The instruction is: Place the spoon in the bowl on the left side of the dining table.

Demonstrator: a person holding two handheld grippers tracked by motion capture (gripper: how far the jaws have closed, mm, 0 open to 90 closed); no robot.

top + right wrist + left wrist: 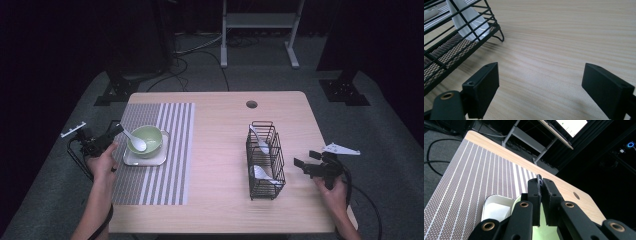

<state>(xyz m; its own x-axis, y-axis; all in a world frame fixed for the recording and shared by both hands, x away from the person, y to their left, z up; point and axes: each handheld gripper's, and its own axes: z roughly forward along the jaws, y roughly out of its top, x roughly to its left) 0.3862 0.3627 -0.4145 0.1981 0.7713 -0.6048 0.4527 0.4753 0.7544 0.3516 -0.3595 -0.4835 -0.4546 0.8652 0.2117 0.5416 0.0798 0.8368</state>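
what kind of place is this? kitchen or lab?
Probably a lab or recording room, not a kitchen: a lone wooden table on grey carpet, loose floor cables, a dark backdrop, and a lit monitor.

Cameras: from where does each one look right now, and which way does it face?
High view: above the person's side, looking forward and down on the table; both forearms enter below, left gripper holding the spoon over the green bowl.
Left gripper view: rides the left gripper, looking along its shut jaws across the striped mat.
Right gripper view: rides the right gripper, open jaws over bare table beside the wire rack.
Shared: the high and right gripper views both show the wire rack.
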